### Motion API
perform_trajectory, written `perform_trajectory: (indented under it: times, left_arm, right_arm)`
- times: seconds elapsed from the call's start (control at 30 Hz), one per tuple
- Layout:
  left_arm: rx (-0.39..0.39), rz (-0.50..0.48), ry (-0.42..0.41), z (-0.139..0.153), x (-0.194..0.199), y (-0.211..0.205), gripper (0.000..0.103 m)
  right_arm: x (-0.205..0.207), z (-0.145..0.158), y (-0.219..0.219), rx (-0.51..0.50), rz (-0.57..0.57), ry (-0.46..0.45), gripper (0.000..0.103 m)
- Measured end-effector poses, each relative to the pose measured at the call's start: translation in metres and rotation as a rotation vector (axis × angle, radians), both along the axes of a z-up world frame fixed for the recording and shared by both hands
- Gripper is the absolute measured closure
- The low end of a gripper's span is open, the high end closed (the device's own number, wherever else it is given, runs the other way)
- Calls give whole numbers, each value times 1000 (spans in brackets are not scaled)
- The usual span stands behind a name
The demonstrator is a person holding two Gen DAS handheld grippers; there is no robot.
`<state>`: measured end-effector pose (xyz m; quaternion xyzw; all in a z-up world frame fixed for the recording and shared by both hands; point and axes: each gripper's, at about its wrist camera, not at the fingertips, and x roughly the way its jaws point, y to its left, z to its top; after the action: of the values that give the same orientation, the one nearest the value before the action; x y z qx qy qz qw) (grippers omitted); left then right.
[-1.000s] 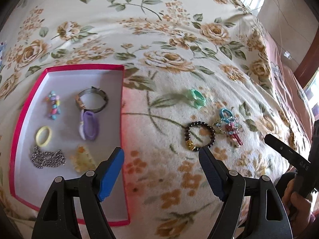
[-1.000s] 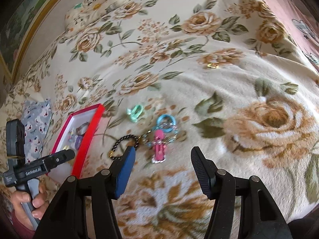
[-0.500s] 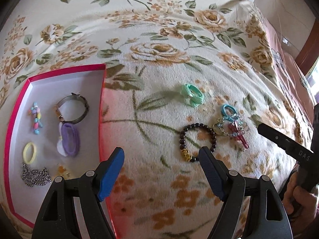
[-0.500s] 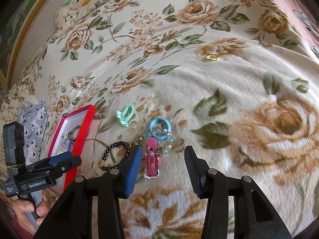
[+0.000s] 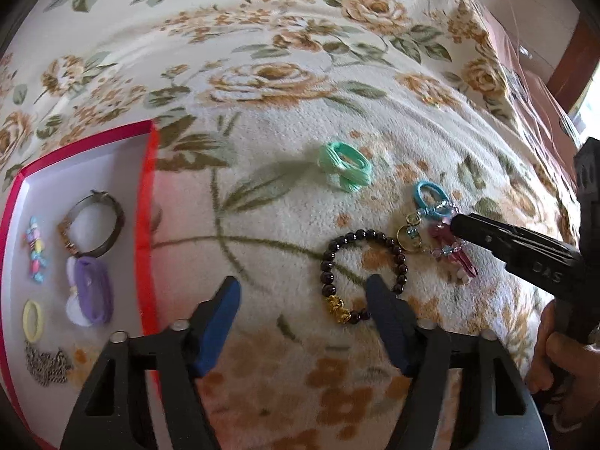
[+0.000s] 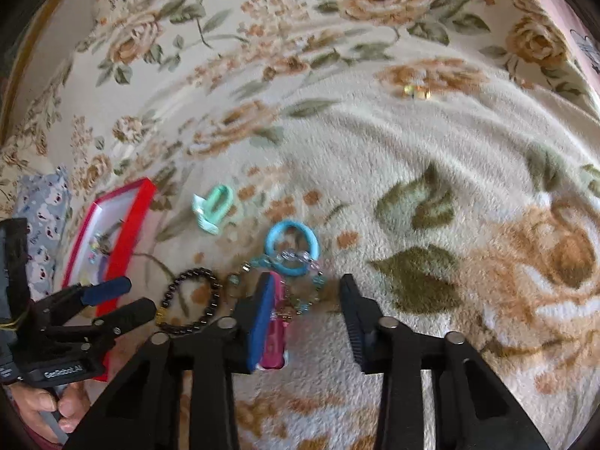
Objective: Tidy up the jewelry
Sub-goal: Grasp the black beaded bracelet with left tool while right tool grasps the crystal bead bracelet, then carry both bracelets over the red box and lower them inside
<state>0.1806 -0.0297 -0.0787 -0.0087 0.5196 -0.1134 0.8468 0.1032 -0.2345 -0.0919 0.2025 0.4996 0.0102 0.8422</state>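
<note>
1. On the flowery blanket (image 6: 431, 172) lies a pink clip (image 6: 276, 322) with a clear bead chain (image 6: 300, 258) tangled over it and a blue hair ring (image 6: 292, 247) at its far end. In the right wrist view the clip's long side runs away from the camera, the same way the tongs point.
2. The right gripper (image 6: 305, 300) is nearest to it. The clip sits between the two fingers, close against the blue left finger (image 6: 262, 311), while the other finger stands apart from it. The jaws are closing and are now fairly narrow, but they do not pinch the clip yet.
3. I think the next squeeze should catch the clip across its thin side. The chain may come along too.
4. Just left of the clip is the black bead bracelet (image 5: 360, 273) with a gold charm. The left gripper (image 5: 302, 300) comes down over it, with its right finger (image 5: 386, 322) poking inside the ring and nothing pressed. Its jaws are closing too, about half wide.
5. Farther off lies a green hair tie (image 5: 345, 165).
6. Well to the left is the red tray (image 5: 144, 202), where other pieces already lie.
7. Both tongs tip steeply down at the blanket.
</note>
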Motion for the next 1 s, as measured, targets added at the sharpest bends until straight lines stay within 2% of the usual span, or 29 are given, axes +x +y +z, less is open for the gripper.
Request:
perform_trajectory:
  times: [0.07, 0.1, 0.17, 0.23, 0.27, 0.33, 0.6, 1.0]
  left_arm:
    - [4, -27, 21, -9, 4, -6, 53]
    - [16, -37, 28, -14, 6, -9, 55]
    - [44, -52, 7, -19, 7, -14, 58]
    - [36, -67, -3, -19, 8, -15, 71]
    - [22, -70, -2, -20, 9, -15, 81]
    - [7, -69, -1, -21, 10, -11, 94]
    - [-39, -53, -38, -6, -6, 4, 96]
    - [-103, -23, -156, 48, -53, 40, 96]
  right_arm:
    - [1, -2, 1, -3, 4, -5, 74]
    - [3, -2, 1, -10, 7, -6, 80]
    - [6, -6, 2, -22, 11, 9, 82]
    - [7, -8, 0, -14, 5, 6, 86]
    - [7, -7, 0, -24, 5, 7, 93]
    - [7, -6, 2, -34, 8, 3, 95]
    - [-3, 16, 4, -9, -3, -74, 96]
    - [-12, 69, 31, 25, 52, -215, 96]
